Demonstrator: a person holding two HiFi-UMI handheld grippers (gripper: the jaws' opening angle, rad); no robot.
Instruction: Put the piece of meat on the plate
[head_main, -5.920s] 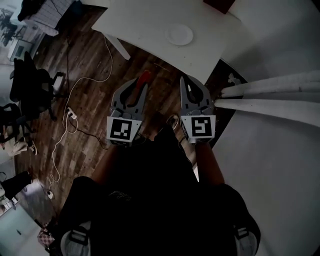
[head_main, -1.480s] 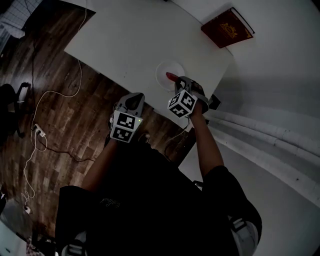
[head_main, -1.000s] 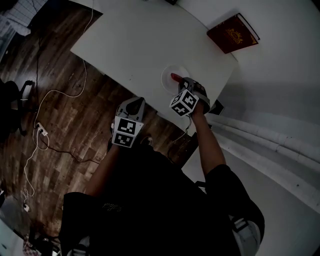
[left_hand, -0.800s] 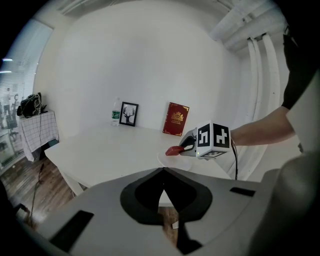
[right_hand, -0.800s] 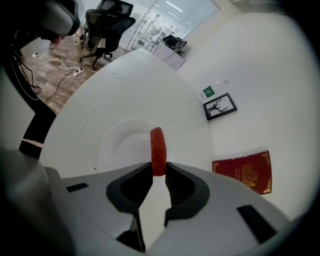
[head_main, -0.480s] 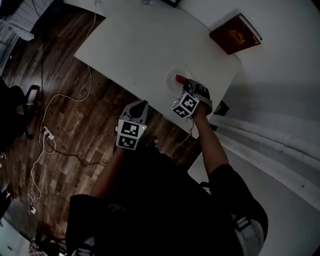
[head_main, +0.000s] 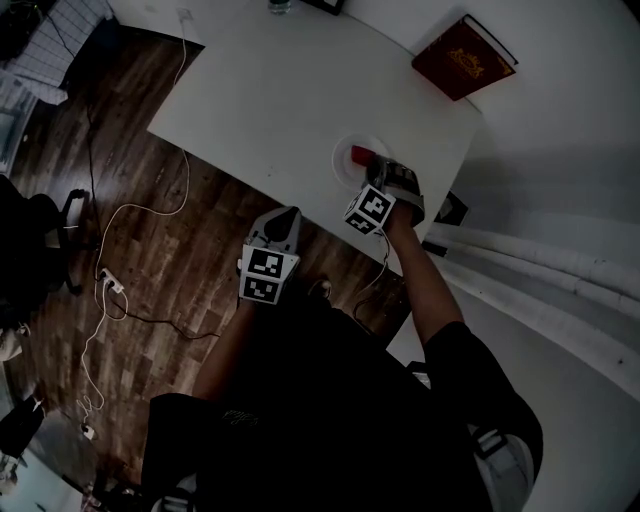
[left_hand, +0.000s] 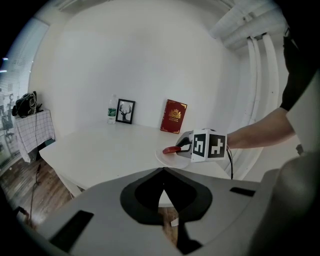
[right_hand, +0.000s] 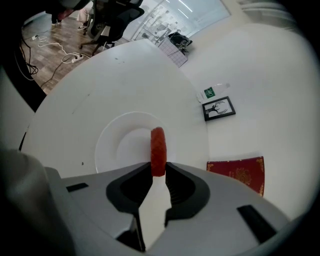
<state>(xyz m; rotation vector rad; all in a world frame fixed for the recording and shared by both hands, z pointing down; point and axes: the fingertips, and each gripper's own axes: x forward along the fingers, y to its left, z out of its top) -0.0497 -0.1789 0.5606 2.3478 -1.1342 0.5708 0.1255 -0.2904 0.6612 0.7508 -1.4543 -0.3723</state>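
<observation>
Meat (right_hand: 158, 147) juts lengthwise beyond right gripper (right_hand: 159, 169), above plate (right_hand: 104, 145).

White table (head_main: 270, 90), dark wood floor (head_main: 150, 250), white wall (left_hand: 150, 60), framed picture (left_hand: 125, 111), red book (head_main: 463, 56)

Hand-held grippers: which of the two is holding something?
The right hand-held gripper, clamped on the red piece of meat over the plate; the left hand-held gripper is shut and empty.

The red, flat, oblong piece of meat (right_hand: 158, 150) stands on edge, pinched at its lower end between the jaws of the right gripper (right_hand: 158, 172). It hangs over the 3 o'clock side of the round white plate (right_hand: 112, 145), which lies flat on the white table (right_hand: 100, 85).
</observation>
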